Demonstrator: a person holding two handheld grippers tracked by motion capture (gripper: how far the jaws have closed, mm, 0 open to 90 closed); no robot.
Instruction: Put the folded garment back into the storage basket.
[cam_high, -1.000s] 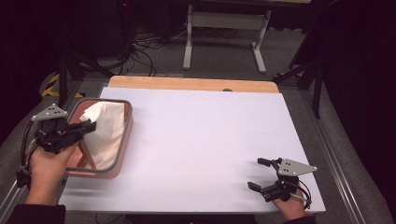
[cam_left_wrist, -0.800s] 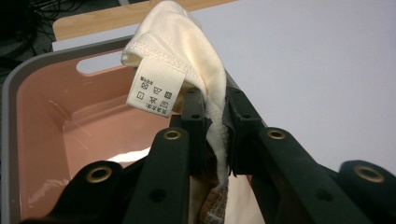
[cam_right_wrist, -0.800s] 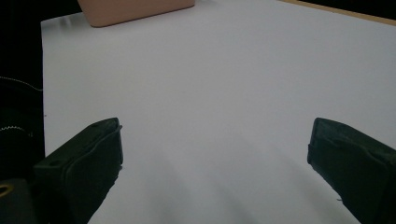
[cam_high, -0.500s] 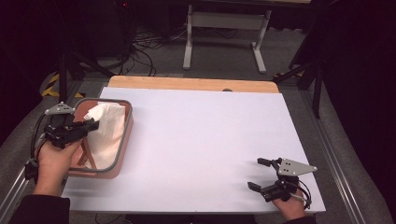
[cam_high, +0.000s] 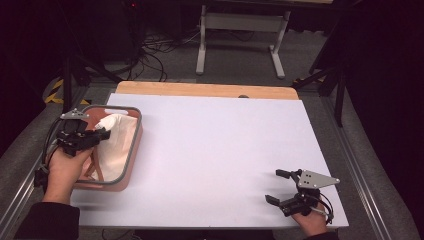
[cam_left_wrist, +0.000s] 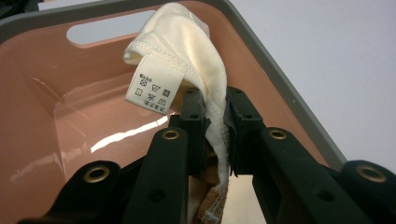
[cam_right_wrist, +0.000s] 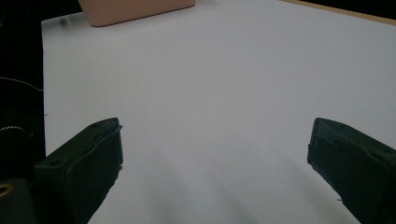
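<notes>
We see the left tool (cam_left_wrist: 215, 121) pinching a cream fabric garment with a white care label (cam_left_wrist: 187, 60) over the pink plastic bin with a grey rim (cam_high: 131, 150) at the worktop's (cam_high: 220, 150) left edge. Our right tool (cam_high: 278, 187) rests spread near the front right corner.

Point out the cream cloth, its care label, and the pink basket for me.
cream cloth (cam_left_wrist: 189, 56): left gripper view, on the bunched fold above the jaws.
care label (cam_left_wrist: 153, 86): left gripper view, middle of the printed tag.
pink basket (cam_high: 134, 145): high view, on its grey right rim.
</notes>
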